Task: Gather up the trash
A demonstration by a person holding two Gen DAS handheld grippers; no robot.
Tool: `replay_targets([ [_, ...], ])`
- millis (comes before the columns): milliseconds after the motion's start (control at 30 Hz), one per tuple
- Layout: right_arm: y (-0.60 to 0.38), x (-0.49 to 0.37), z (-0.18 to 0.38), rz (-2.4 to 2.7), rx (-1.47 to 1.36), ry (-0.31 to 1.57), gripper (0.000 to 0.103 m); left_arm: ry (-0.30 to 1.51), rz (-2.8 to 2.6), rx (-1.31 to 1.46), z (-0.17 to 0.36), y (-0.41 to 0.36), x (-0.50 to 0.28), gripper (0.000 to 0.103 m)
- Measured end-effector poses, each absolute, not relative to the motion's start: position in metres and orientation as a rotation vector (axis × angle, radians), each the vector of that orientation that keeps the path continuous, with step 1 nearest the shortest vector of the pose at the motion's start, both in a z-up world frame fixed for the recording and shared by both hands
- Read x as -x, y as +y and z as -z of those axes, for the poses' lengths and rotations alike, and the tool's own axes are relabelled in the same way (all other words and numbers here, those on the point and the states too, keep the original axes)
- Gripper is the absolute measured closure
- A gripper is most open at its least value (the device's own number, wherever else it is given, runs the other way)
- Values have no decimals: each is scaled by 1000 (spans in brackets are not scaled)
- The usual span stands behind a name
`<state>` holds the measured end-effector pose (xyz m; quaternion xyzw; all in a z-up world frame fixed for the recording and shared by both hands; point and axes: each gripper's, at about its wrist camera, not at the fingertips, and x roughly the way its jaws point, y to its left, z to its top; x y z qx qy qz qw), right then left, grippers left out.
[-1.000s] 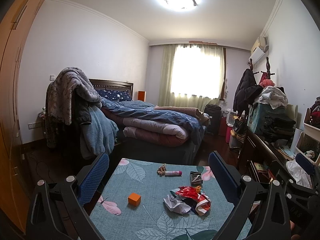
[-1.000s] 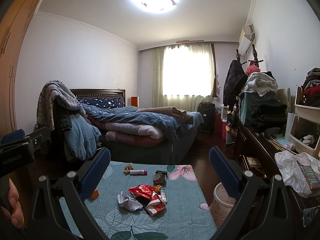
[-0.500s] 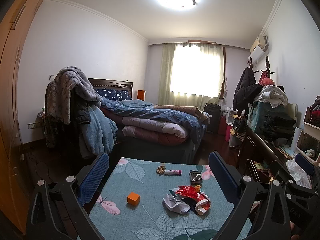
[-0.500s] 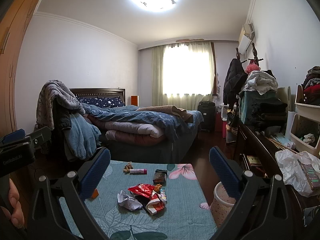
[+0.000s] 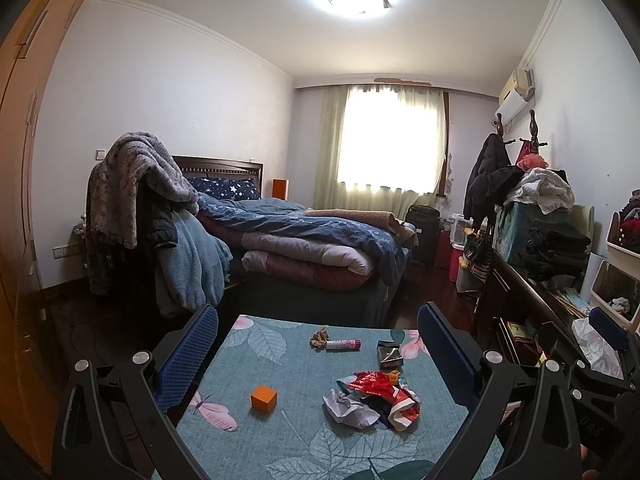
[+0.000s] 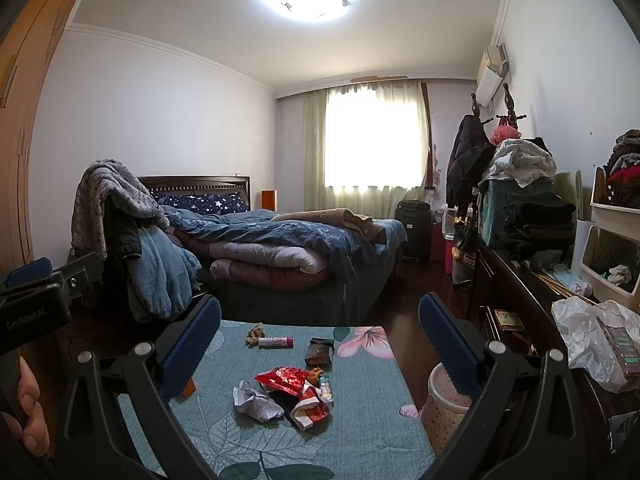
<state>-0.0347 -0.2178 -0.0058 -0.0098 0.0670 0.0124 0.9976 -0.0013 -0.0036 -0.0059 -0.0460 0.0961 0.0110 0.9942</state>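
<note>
Nothing has shifted since the earlier frames; both grippers hold the same hover. Bed (image 5: 320,248) behind, heaped with quilts. Worktop (image 5: 296,420) under a teal leaf-print cloth. Left gripper (image 5: 316,356) and right gripper (image 6: 320,348): fingers spread wide, empty. Speckled bin (image 6: 444,412) just beside the worktop's right edge. Trash mid-worktop: red foil wrapper (image 6: 286,380) touching crumpled white paper (image 6: 256,400). Orange cube (image 5: 264,398) apart, to the left.
</note>
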Motion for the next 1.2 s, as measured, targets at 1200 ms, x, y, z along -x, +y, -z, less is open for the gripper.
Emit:
replay_targets([
  [1200,-219,-57,80,-25,28,405,3,404,-10,95,88,8,-77,4],
])
